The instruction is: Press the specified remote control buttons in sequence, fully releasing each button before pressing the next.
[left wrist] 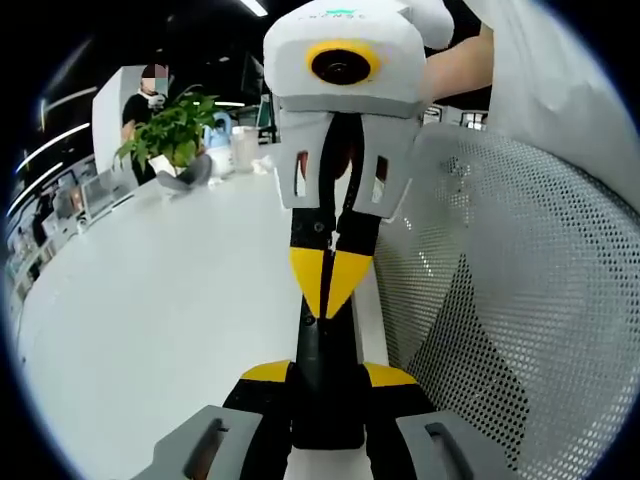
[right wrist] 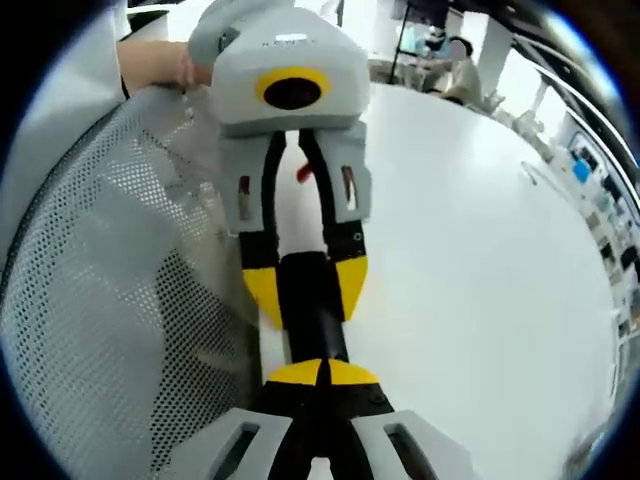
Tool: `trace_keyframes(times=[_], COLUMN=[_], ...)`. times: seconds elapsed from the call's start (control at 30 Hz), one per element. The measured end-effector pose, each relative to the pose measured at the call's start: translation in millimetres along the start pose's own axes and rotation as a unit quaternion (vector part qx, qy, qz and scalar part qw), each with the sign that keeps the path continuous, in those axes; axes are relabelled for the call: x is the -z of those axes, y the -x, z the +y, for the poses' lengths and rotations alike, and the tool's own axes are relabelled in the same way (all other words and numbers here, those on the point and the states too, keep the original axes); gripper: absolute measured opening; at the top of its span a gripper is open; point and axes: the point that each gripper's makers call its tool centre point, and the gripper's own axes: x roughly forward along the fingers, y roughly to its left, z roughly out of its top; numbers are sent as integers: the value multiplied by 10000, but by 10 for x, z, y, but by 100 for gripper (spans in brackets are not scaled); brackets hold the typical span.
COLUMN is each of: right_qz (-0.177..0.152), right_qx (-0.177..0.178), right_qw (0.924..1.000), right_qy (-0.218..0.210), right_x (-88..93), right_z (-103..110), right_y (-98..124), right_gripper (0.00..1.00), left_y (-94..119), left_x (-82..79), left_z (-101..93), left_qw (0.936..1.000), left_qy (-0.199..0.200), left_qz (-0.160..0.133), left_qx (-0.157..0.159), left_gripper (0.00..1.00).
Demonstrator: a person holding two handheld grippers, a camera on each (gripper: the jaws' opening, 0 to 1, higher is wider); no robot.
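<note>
Items as I see them from my station, each placed against the remote.

1. Remote (left wrist: 325,400): black, slim, long. It lies lengthwise along the middle of both views, above the edge of the desk (left wrist: 150,330). I cannot make out any buttons on it.

2. Left gripper (left wrist: 328,375): its jaws are partly closed, with one yellow tip on each long side of the remote, clamping it near one end. In the right gripper view the same gripper (right wrist: 305,285) comes in from the top, again with its yellow tips flanking the remote.

3. Right gripper (right wrist: 325,372): its jaws are brought fully together, yellow tips meeting in a point with nothing between them. The point sits on the remote's upper face. In the left gripper view it (left wrist: 330,280) meets the remote at the far end from the left gripper's grasp. I cannot tell whether it presses down.

4. Desk: white and broad, spreading to one side of the remote.

5. Chair (left wrist: 520,300): grey mesh back, just beside the remote, on the side opposite the desk.

6. Plant (left wrist: 170,135): green and leafy, on the desk well beyond the remote.

7. Person (left wrist: 150,95): standing behind the plant, far from the remote.

8. Bare forearm (left wrist: 455,65): behind the right gripper, above the chair.
</note>
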Motion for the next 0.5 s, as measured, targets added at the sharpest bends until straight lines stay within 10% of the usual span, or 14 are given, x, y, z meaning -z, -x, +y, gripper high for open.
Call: trace_keyframes(times=[0.5], right_qz=[164], right_qx=[-55], right_qw=[9998], right_qy=[37], right_x=[-17], right_z=[-105], right_y=[-41], right_gripper=[0], left_y=[0], left_x=[3], left_z=[2], left_qw=[10000], left_qy=[7], left_qz=[-5], left_qx=[-3], left_gripper=[26])
